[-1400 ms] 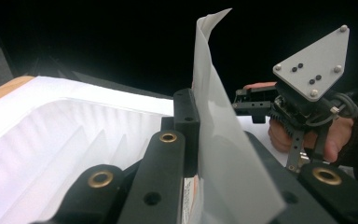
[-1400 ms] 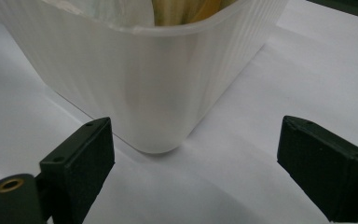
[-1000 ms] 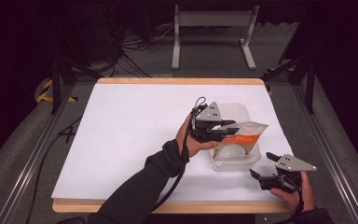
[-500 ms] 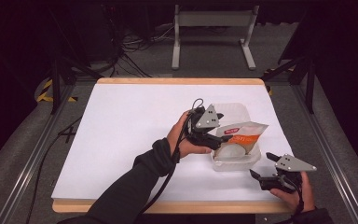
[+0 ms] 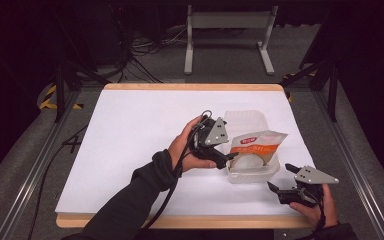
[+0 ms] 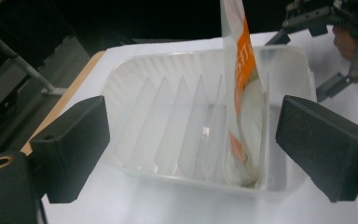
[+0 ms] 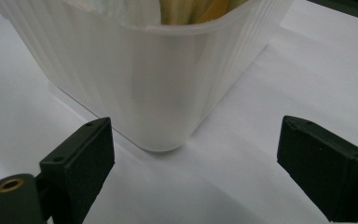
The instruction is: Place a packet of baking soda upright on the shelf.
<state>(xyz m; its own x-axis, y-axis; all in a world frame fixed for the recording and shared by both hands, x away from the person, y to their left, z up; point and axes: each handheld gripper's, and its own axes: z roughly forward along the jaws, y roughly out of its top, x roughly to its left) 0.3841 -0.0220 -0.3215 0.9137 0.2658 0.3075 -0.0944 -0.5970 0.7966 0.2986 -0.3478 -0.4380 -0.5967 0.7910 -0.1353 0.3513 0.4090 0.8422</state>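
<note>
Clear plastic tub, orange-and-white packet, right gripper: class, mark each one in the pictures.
Clear plastic tub (image 6: 168, 116): left gripper view, on its ribbed inner wall.
Orange-and-white packet (image 5: 254, 145): high view, on its orange printed band.
Right gripper (image 5: 282, 178): high view, midway between its open jaws.

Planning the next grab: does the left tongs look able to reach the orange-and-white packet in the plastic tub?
Probably yes. The left tongs are open just outside the tub, whose top is open; the packet stands upright inside, nothing covering it.
</note>
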